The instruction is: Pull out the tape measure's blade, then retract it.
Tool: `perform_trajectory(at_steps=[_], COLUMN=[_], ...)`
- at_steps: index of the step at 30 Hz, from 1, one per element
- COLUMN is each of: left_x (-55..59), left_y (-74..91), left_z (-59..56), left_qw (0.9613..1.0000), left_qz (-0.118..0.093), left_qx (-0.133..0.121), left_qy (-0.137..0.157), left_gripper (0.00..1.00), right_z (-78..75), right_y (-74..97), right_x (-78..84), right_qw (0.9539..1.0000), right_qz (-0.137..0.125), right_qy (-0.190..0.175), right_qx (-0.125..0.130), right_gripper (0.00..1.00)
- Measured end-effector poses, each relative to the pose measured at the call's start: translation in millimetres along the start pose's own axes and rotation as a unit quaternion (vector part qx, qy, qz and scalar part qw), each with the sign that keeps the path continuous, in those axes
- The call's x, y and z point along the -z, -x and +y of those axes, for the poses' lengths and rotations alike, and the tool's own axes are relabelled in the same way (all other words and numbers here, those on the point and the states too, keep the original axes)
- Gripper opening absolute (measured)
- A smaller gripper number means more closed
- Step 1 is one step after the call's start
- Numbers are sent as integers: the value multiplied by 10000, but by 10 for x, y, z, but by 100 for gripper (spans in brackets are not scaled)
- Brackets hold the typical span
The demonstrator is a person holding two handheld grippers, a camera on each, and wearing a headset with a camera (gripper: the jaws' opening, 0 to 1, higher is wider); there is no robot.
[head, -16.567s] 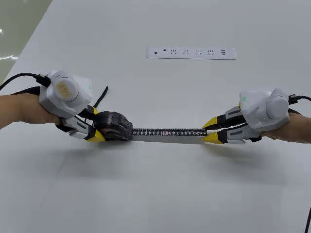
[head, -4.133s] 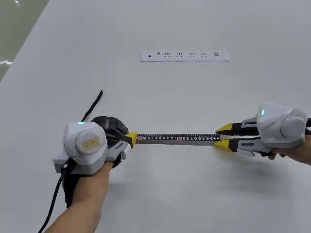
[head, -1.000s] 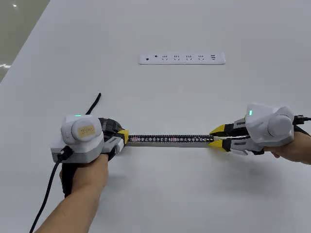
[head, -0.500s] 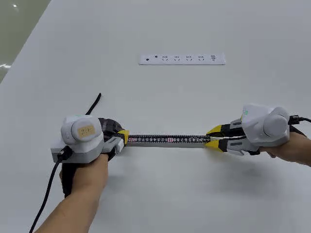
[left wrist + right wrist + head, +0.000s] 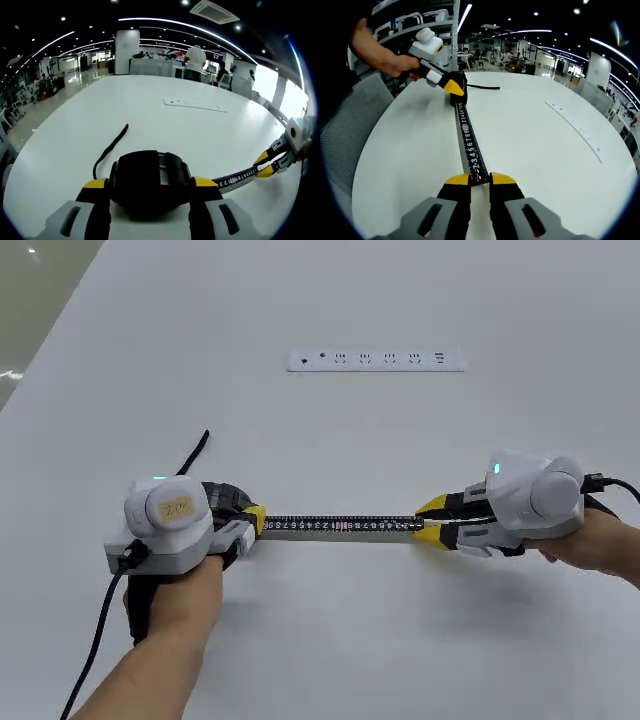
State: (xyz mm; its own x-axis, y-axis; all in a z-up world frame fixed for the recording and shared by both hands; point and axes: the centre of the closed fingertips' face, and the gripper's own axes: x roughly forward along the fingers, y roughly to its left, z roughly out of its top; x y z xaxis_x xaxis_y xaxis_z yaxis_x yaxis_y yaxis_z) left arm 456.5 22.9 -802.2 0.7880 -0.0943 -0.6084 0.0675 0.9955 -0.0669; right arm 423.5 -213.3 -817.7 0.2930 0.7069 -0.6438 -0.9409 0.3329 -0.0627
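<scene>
The black tape measure case (image 5: 226,502) (image 5: 149,178) lies on the white table, and my left gripper (image 5: 247,522) (image 5: 150,183) is shut on its two sides. Its dark numbered blade (image 5: 340,525) (image 5: 468,145) lies flat on the table, stretched out to the right. My right gripper (image 5: 430,521) (image 5: 472,179) is shut on the blade's free end. In the right gripper view the left gripper (image 5: 451,86) and the case (image 5: 458,90) show at the blade's far end. The right gripper (image 5: 264,165) appears at the right of the left gripper view.
A white power strip (image 5: 376,359) (image 5: 194,104) lies farther back on the table (image 5: 330,640). A black strap (image 5: 194,453) (image 5: 110,147) trails from the case. Cables run from both grippers. People stand beyond the table in the left gripper view.
My right gripper has moved left toward the case with the blade end in it, so less blade shows between the grippers. The left gripper and case have stayed put.
</scene>
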Motion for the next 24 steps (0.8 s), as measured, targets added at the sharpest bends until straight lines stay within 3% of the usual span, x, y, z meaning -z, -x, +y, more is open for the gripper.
perform_trajectory(at_steps=[24], left_x=[-1], left_y=[-8], left_z=[8], left_qw=[10000], left_qz=[4], left_qx=[19], left_qy=[32], left_gripper=[60], right_z=[1], right_y=[-163], right_x=[-103], right_qw=[9999], right_qz=[-94], right_qy=[-26], right_qx=[-66], right_gripper=[12])
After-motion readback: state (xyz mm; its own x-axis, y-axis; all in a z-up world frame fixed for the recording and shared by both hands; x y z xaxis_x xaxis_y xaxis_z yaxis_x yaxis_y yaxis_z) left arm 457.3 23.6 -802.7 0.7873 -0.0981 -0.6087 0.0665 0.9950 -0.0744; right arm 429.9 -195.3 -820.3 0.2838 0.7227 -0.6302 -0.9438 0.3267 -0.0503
